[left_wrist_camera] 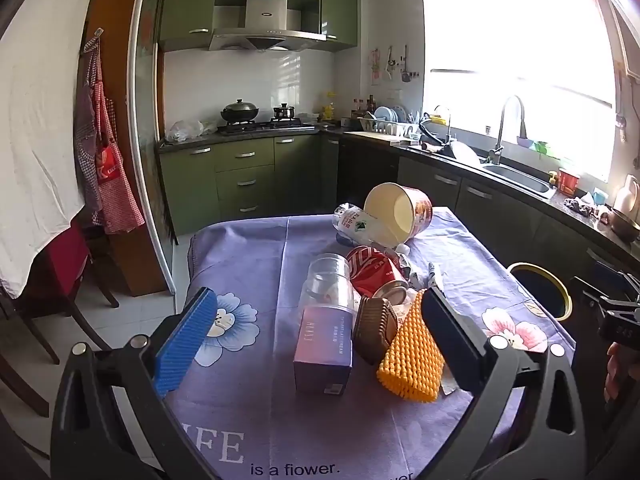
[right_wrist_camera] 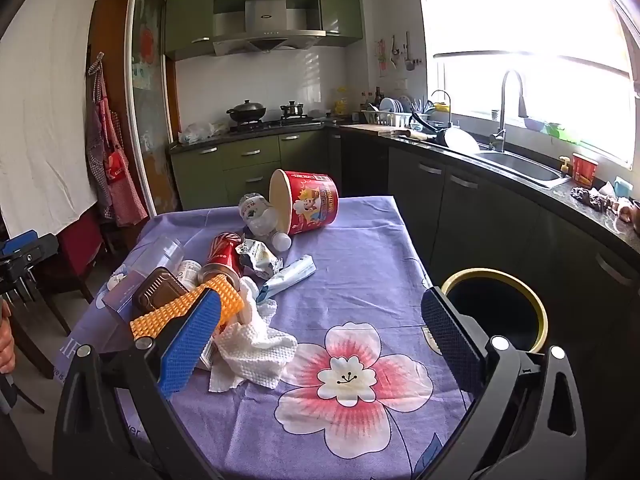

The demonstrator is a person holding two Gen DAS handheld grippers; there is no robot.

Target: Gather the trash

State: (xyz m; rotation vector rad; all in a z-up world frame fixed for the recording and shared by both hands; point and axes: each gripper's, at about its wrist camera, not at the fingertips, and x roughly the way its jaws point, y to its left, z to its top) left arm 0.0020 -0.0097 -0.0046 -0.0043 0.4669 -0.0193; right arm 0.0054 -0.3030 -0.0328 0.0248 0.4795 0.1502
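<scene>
Purple-clothed desk point(right_wrist_camera: 360, 248) holds the trash heap at its left-middle, bin point(right_wrist_camera: 538, 312) off its right edge; both claws, left claw point(left_wrist_camera: 320, 320) and right claw point(right_wrist_camera: 320, 320), gape wide and empty, so start with the near orange mesh point(left_wrist_camera: 412, 360), pinching it squarely

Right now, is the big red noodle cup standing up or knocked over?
Knocked over. The red cup lies on its side on the purple tablecloth, its open mouth facing sideways, showing the pale inside.
</scene>
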